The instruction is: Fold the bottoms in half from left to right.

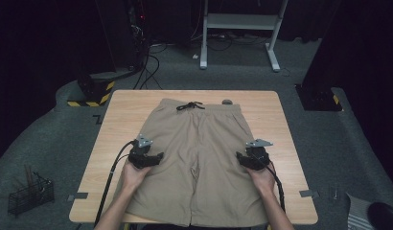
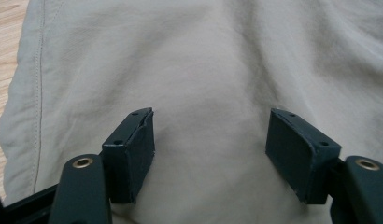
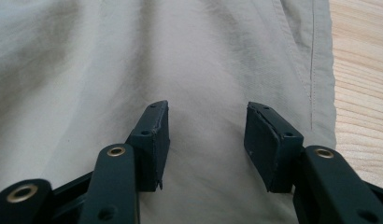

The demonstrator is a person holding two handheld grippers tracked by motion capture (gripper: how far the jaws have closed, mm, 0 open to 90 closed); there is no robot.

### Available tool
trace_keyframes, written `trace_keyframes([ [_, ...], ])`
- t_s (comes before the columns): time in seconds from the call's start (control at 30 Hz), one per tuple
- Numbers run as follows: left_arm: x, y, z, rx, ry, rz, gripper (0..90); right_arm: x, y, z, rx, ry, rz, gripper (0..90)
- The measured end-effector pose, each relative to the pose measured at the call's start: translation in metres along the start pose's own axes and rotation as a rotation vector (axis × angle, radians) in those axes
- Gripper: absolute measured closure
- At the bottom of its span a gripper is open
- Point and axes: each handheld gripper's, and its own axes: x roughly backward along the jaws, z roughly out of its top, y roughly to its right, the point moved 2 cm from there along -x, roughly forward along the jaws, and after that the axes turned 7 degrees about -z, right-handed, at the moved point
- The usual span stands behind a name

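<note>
Wooden table [image 1: 127, 103]: khaki shorts [image 1: 199, 158] lie flat; left gripper [image 1: 145, 158] and right gripper [image 1: 254, 159] hover open, empty; next, pinch the side hems.

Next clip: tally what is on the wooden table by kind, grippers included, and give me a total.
Khaki shorts: 1, spread flat, black drawstring at the far waistband
Hand-held grippers: 2, left gripper and right gripper, both open over the fabric
Small dark object at the far edge, too small to identify: 1
Total: 4
</note>
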Motion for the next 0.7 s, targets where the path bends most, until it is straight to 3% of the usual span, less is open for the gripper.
trace_keyframes([
  [0.4,0.007,0.006,-0.012,0.006,0.042,0.01,32.6,0.004,0.002,-0.003,0.007,-0.012,0.006,50.1],
  [0.7,0.014,0.011,-0.019,-0.004,0.035,0.006,32.5,0.011,0.002,-0.009,0.003,-0.013,0.001,50.1],
])
